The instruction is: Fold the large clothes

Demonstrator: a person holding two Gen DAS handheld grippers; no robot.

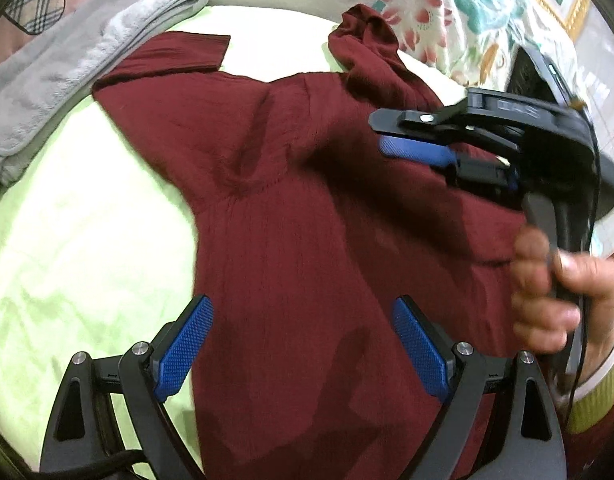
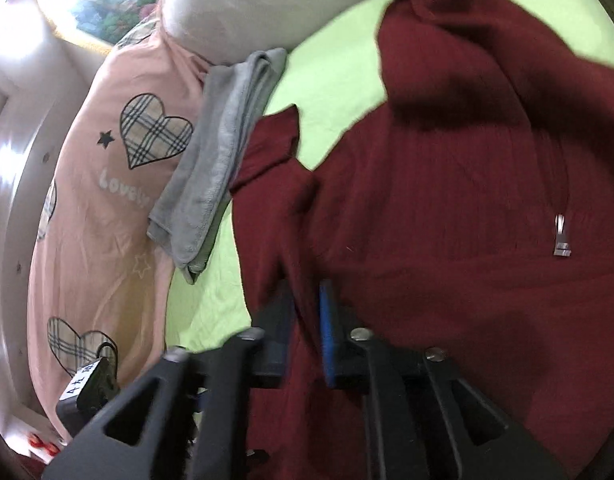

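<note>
A dark red knit sweater [image 1: 291,208] lies spread on a light green bed sheet [image 1: 67,248], one sleeve stretched to the far left and the collar bunched at the back. My left gripper [image 1: 303,344] is open above the sweater's body, holding nothing. My right gripper [image 1: 391,136] shows side-on at the right, held by a hand, jaws nearly together over the sweater's right side. In the right wrist view my right gripper [image 2: 307,320] is shut on a fold of the sweater [image 2: 447,208], which has a metal zipper pull [image 2: 561,236].
A folded grey towel [image 1: 67,60] lies at the sheet's far left, also in the right wrist view [image 2: 219,160]. A pink pillow with plaid hearts [image 2: 107,184] sits beyond it. A floral quilt [image 1: 427,4] lies at the back right.
</note>
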